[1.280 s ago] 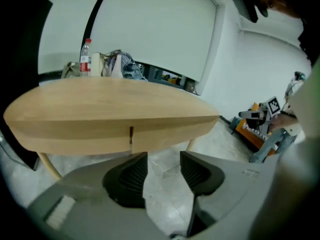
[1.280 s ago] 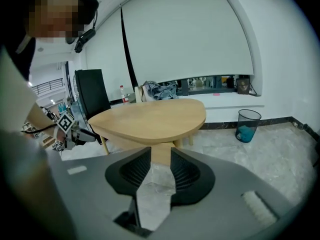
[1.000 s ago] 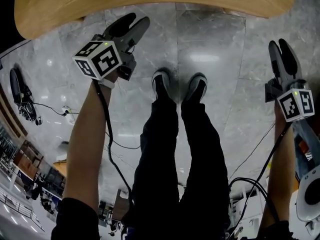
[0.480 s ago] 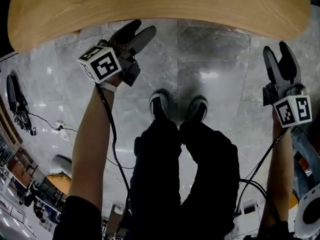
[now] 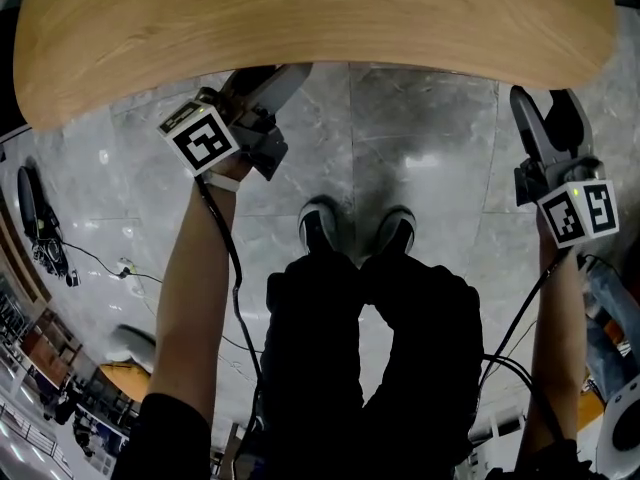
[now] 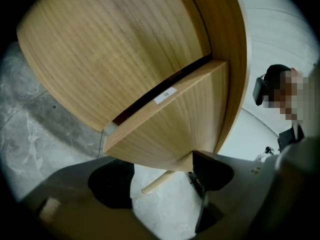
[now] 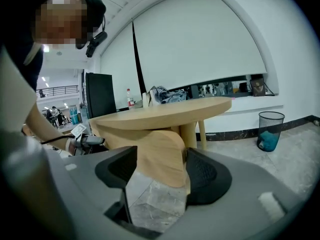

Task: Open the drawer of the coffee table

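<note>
The light wooden coffee table [image 5: 300, 18] fills the top of the head view. From below, in the left gripper view, its drawer [image 6: 170, 129] shows as a wooden box under the top, with a dark gap and a small white label along its upper edge. My left gripper [image 5: 268, 80] sits at the table's near edge, and its jaws [image 6: 162, 179] are opening just below the drawer with nothing between them. My right gripper [image 5: 547, 108] hovers over the floor right of the table. Its jaws [image 7: 160, 171] are also opening, empty, and frame the drawer box [image 7: 160, 154] from a distance.
The person's legs and shoes [image 5: 355, 228] stand on the grey marble floor [image 5: 430, 138] before the table. Cables [image 5: 100, 258] trail at the left. A black mesh bin [image 7: 270, 129] stands by the far wall. A bottle and a bundle of cloth [image 7: 162, 95] rest on the tabletop.
Both grippers' jaws have spread wider. The table has grown larger in the head view, and the left gripper has come up to its edge. The person's knees have bent.
</note>
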`<move>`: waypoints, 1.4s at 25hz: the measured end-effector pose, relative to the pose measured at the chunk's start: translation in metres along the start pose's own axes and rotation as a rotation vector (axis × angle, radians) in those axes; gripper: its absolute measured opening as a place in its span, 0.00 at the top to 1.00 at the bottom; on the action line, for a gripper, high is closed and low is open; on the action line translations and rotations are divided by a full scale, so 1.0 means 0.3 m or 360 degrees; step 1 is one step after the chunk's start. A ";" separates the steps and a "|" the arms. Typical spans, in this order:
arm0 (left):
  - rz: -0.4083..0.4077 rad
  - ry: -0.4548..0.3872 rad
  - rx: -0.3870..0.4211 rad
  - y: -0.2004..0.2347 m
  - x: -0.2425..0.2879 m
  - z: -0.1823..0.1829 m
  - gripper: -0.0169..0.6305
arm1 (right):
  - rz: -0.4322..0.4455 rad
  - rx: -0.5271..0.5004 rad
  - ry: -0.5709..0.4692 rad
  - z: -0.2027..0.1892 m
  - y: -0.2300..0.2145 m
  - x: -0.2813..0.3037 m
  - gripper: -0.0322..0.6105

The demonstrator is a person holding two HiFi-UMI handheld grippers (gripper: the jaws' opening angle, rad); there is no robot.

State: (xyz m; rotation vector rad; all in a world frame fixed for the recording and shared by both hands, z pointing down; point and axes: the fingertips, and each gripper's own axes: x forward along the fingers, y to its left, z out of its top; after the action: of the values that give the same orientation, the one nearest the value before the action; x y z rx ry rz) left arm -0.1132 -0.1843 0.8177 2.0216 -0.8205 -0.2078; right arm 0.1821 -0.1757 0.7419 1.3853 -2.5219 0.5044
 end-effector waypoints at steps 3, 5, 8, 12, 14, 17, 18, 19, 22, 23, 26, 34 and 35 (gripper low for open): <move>-0.0047 -0.0077 -0.0084 -0.014 -0.015 0.034 0.40 | 0.0003 0.0003 0.0001 0.025 0.008 0.020 0.48; -0.0076 -0.0104 -0.0096 -0.033 -0.028 0.031 0.41 | 0.0014 -0.0002 -0.0006 0.026 0.020 0.005 0.48; -0.0073 -0.0090 -0.0081 -0.040 -0.042 0.015 0.41 | 0.0031 -0.0033 0.0007 0.015 0.026 -0.007 0.48; -0.0029 -0.0053 -0.0114 -0.030 -0.035 -0.001 0.41 | 0.0027 -0.0033 0.0049 0.013 0.013 -0.001 0.49; 0.0028 -0.0006 -0.0114 -0.018 -0.031 -0.011 0.41 | 0.0023 -0.0032 0.0074 0.014 0.014 0.000 0.49; 0.0225 0.0224 0.0069 0.009 -0.055 -0.062 0.41 | 0.0029 -0.0005 0.0143 0.009 0.036 0.006 0.49; 0.0318 0.0310 0.0141 0.015 -0.076 -0.078 0.41 | 0.0030 0.0008 0.0175 0.005 0.043 0.007 0.47; 0.0419 0.0374 0.0206 0.021 -0.103 -0.084 0.41 | 0.0028 0.0019 0.0208 0.002 0.048 0.008 0.47; 0.0738 0.0465 0.0479 0.014 -0.200 -0.015 0.41 | 0.0002 0.0007 0.0279 -0.003 0.043 0.004 0.47; 0.0829 0.0491 0.0619 0.000 -0.225 0.019 0.41 | -0.0014 -0.0017 0.0297 -0.006 0.038 0.002 0.47; 0.0948 0.0605 0.0950 -0.049 -0.242 0.070 0.41 | -0.0064 -0.0064 0.0333 -0.015 0.025 -0.001 0.49; 0.0991 0.0550 0.0782 -0.060 -0.184 0.076 0.40 | -0.0131 -0.0032 0.0349 -0.016 0.039 0.002 0.50; 0.0992 0.0542 0.0776 -0.060 -0.183 0.078 0.40 | -0.0126 -0.0039 0.0356 -0.016 0.039 0.003 0.51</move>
State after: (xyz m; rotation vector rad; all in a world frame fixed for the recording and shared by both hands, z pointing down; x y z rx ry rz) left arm -0.1570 -0.1598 0.7807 2.0332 -1.3121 0.7305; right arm 0.1719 -0.1689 0.7443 1.3334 -2.2797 0.5760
